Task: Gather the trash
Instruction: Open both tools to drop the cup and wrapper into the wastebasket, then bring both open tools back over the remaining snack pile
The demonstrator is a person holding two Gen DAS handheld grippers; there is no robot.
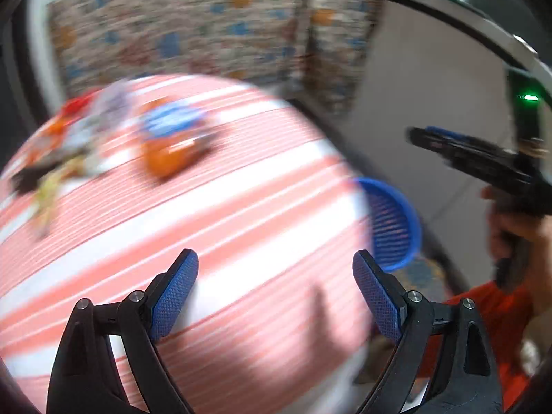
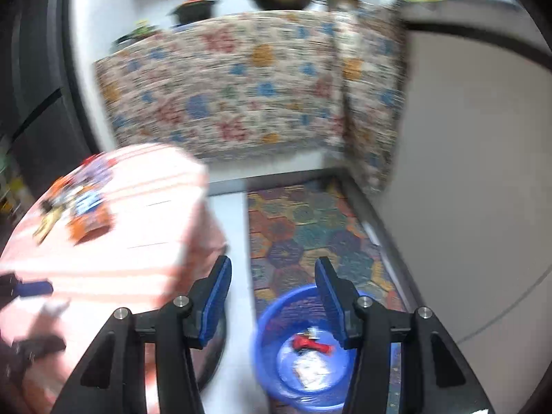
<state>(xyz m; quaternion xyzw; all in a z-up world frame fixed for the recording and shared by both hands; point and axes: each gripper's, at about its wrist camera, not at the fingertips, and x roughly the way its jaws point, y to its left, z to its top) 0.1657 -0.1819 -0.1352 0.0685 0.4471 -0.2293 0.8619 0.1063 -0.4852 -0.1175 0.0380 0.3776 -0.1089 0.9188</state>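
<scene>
Several crumpled wrappers lie on a round table with a pink-and-white striped cloth (image 1: 241,207): an orange and blue packet (image 1: 172,141) and a mixed heap (image 1: 62,148) at the far left. They also show in the right wrist view (image 2: 86,214). A blue basket (image 2: 272,338) stands on the floor right of the table and holds a red wrapper (image 2: 307,343) and white scraps. My left gripper (image 1: 276,286) is open and empty over the table's near part. My right gripper (image 2: 272,293) is open and empty above the basket; it also shows in the left wrist view (image 1: 448,145).
A floral cloth (image 2: 234,86) hangs over furniture behind the table, with pots on a shelf above it. A patterned rug (image 2: 310,227) lies under the basket. A grey wall panel (image 2: 476,172) runs along the right. Both views are motion-blurred.
</scene>
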